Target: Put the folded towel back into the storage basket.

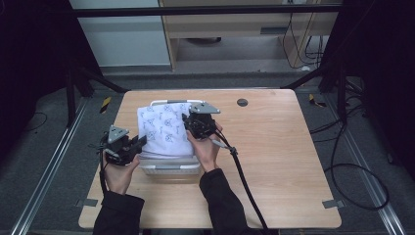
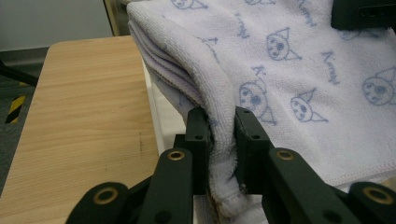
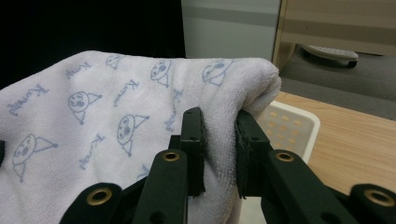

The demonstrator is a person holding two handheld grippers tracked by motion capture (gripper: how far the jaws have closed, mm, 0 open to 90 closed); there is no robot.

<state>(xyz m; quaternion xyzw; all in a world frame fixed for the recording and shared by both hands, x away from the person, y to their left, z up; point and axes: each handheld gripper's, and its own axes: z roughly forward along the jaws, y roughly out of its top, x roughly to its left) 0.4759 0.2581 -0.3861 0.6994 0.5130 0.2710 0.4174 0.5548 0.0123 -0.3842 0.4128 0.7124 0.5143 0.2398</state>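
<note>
Both tools, left tool (image 2: 223, 154) and right tool (image 3: 219, 154), were clamped on the folded cartoon-print towel (image 1: 164, 129), held just over the white basket (image 1: 171, 169) on the worktop (image 1: 274, 156), basket directly underneath.

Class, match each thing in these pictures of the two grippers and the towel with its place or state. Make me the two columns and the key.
Things
1. left gripper
2. right gripper
3. towel
4. basket

Places or states
A. white plastic, under the folded cloth
B. white with blue cartoon faces, folded, held at two edges
C. shut on the cloth's edge nearest the table's left side
D. shut on the cloth's edge towards the table's middle

Pairs: 1-C, 2-D, 3-B, 4-A
</note>
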